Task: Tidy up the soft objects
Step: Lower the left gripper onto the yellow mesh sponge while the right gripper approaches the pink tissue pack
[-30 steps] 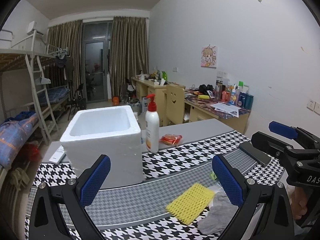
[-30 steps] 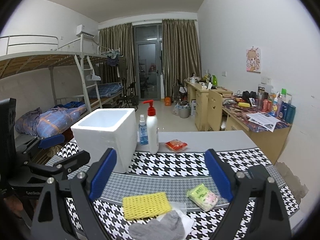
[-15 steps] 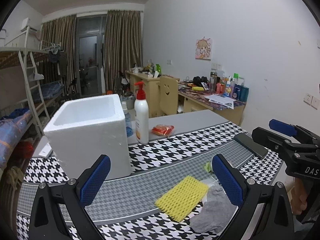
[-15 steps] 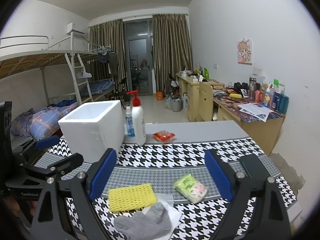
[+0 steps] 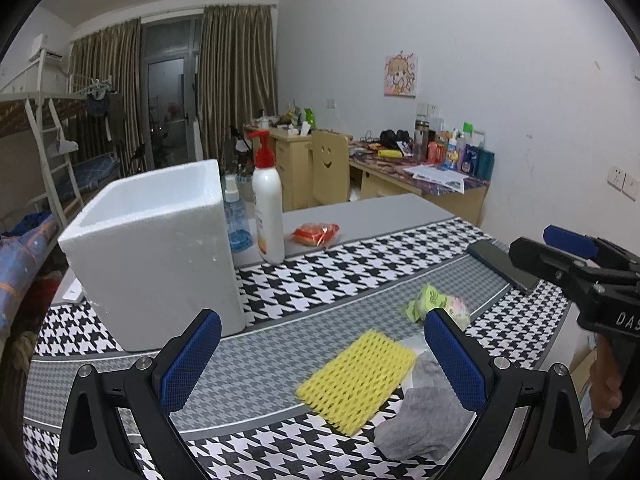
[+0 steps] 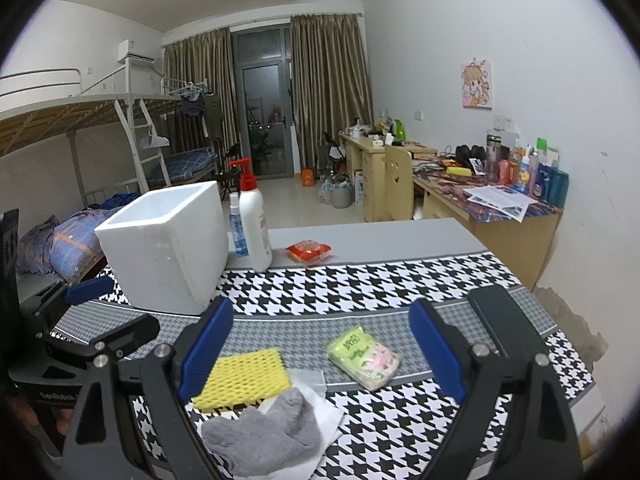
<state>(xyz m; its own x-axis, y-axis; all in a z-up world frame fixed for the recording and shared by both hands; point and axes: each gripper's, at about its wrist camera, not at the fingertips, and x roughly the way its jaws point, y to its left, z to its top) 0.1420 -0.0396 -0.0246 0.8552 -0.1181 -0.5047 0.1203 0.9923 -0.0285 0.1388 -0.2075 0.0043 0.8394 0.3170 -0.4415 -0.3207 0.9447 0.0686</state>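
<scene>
Left gripper (image 5: 322,350): jaws apart, empty, above the table.
Right gripper (image 6: 320,346): jaws apart, empty.
Sponge (image 6: 242,378): flat, near edge, beside sock (image 6: 264,434).
Handling: likely light and squashy; pinch sponge's edge.
Box (image 6: 168,248): open, behind.

left wrist: we look low over table's near edge, facing far-right, close | right wrist: we sit further right, facing far-left | shared: we see foam box (image 5: 160,248) (image 6: 168,248), yellow sponge (image 5: 356,380) (image 6: 244,376), grey cloth (image 5: 424,424) (image 6: 264,436) in both
</scene>
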